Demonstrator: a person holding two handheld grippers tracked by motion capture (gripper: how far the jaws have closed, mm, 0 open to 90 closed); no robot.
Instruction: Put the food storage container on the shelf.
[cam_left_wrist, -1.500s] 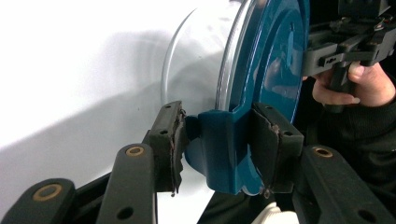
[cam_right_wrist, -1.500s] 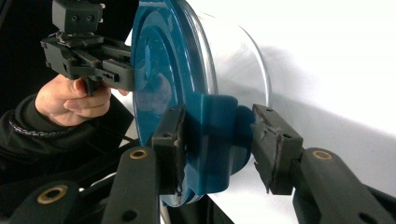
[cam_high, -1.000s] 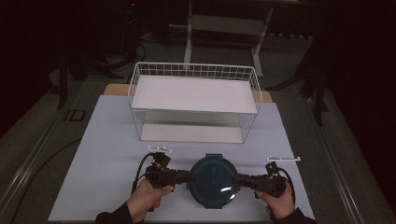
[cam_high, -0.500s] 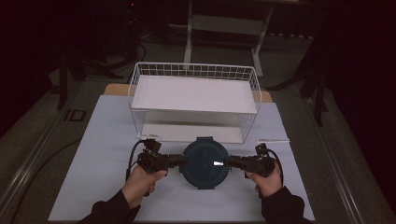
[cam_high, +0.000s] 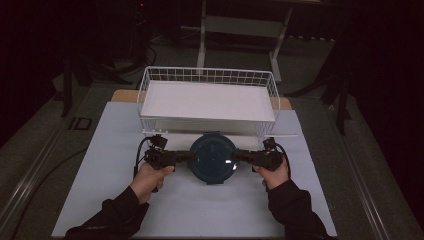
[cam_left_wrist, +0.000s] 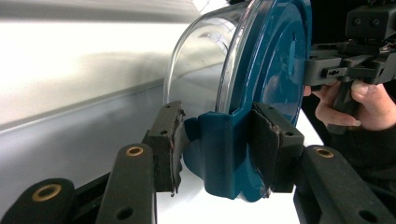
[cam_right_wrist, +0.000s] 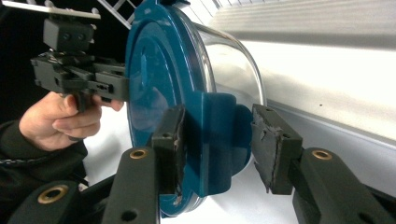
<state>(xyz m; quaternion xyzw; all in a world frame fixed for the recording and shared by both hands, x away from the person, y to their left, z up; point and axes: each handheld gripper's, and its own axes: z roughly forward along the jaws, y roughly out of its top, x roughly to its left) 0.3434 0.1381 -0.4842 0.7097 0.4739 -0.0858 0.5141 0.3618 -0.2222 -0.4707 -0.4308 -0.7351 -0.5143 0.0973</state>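
Observation:
A round clear container with a dark teal lid (cam_high: 212, 157) hangs between my two grippers, just in front of the white wire basket (cam_high: 207, 71). My left gripper (cam_high: 189, 156) is shut on the lid's latch tab (cam_left_wrist: 219, 154) at the container's left side. From the opposite side, my right gripper (cam_high: 236, 156) is shut on the other latch tab (cam_right_wrist: 212, 140). In the left gripper view the clear bowl (cam_left_wrist: 196, 65) is turned towards the basket and the lid towards the person. The container looks empty.
The basket holds a flat white liner (cam_high: 207, 100) and stands at the far middle of the pale table mat (cam_high: 100, 175). Dark floor, cables and a metal stand (cam_high: 240, 25) lie beyond the table.
Both grippers have carried the container forward, away from the person and towards the basket's front wall. The hands have stretched out further over the mat.

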